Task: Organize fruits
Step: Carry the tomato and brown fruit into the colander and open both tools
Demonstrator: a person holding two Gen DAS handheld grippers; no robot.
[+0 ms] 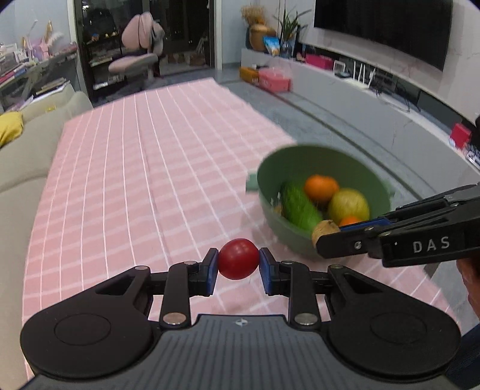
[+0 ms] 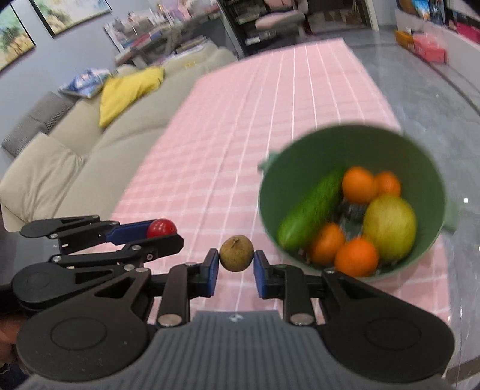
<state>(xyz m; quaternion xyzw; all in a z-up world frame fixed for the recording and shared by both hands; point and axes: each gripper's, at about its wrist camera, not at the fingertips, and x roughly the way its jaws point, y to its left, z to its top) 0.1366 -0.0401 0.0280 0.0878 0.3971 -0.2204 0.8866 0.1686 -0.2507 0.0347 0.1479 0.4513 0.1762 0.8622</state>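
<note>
My left gripper (image 1: 238, 265) is shut on a small red tomato (image 1: 238, 262), held above the pink checked tablecloth (image 1: 150, 168). My right gripper (image 2: 236, 262) is shut on a small brown round fruit (image 2: 236, 253). The right gripper (image 1: 325, 240) reaches in from the right in the left wrist view, with the brown fruit (image 1: 324, 229) at the rim of a green bowl (image 1: 270, 174). The bowl (image 2: 300, 144) holds a cucumber (image 2: 309, 210), several oranges (image 2: 357, 258) and a yellow-green fruit (image 2: 390, 228). The left gripper (image 2: 163, 229) with the tomato (image 2: 160, 228) shows at left in the right wrist view.
A beige sofa (image 2: 60, 168) with a yellow cushion (image 2: 129, 90) runs along the table's left side. A TV unit with a dark screen (image 1: 384, 27) lines the right wall. The bowl sits near the table's right edge, by the grey floor (image 1: 345, 120).
</note>
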